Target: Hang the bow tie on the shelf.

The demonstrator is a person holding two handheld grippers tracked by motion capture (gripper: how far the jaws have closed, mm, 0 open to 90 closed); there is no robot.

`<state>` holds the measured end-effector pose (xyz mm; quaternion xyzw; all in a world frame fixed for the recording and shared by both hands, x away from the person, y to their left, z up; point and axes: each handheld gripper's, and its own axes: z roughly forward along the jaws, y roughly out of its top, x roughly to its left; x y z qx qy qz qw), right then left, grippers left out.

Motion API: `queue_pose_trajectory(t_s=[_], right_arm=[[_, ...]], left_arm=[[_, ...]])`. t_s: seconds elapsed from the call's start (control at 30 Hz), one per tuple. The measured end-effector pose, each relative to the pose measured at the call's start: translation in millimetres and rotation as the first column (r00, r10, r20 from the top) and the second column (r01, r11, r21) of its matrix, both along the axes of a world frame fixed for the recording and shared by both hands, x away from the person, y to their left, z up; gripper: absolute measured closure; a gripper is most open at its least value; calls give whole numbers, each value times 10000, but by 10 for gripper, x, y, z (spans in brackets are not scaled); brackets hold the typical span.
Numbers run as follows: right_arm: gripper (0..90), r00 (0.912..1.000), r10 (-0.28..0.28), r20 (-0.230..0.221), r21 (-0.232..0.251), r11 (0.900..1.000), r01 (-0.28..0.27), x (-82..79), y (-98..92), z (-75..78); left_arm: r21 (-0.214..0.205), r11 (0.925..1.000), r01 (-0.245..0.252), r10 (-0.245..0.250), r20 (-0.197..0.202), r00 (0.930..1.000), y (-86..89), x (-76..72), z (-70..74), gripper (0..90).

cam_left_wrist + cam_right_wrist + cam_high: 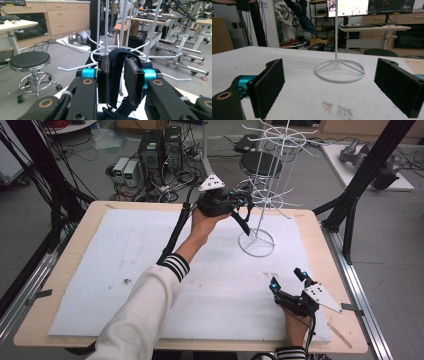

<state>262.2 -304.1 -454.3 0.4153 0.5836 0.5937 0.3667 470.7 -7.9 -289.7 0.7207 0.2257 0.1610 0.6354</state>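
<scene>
Item, lower right of the high view: right tongs, jaws wide apart, idle on the white surface. Item, upper centre: left tongs, slack around a dark strap at the wire rack. We judged hanging underway; next, free the strap onto a hook.

Dark strap between the left hand-held gripper pads (slightly parted), white wire rack behind.

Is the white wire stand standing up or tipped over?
Standing up. The white wire stand has its round base flat on the white mat, pole straight.
</scene>
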Motion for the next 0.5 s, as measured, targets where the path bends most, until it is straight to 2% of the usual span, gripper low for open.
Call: queue_pose_trajectory(t_s=[0.3, 0.5], right_arm=[[86, 10000, -6, -8, 11, 10000, 6, -2, 0, 0], [86, 10000, -4, -11, 25, 10000, 4, -2, 0, 0]], left_arm=[[266, 9994, -206, 207, -46, 9998, -9, -16, 4, 549], [610, 9972, -442, 429, 220, 9988, -37, -24, -18, 409]])
